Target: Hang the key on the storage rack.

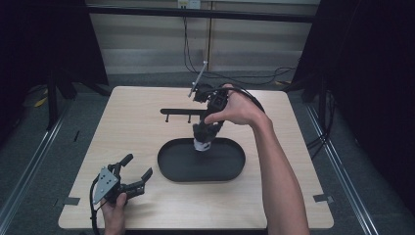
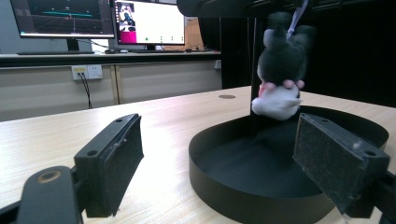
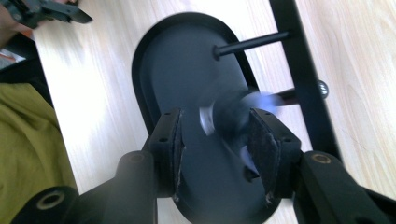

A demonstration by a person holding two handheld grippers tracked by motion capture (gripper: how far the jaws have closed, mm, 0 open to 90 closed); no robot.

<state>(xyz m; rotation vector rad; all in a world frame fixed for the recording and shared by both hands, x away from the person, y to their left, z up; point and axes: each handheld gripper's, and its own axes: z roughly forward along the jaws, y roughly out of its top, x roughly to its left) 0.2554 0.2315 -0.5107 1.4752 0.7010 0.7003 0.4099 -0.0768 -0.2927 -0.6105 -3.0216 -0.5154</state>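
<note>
Left gripper (image 1: 131, 172) sits wide open and empty on the pale wooden table (image 1: 132, 127), bottom-left. The right gripper (image 1: 204, 139) hangs over the black oval tray (image 1: 171, 165) with a small black-and-white plush toy (image 1: 201, 144) between its jaws, apparently loosely. I'd guess the drop-off's nearly done, only release left.

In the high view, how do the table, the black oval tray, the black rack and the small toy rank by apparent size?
1. Table
2. Black oval tray
3. Black rack, long but thin, partly hidden
4. Small toy, mostly hidden by the right gripper
</note>
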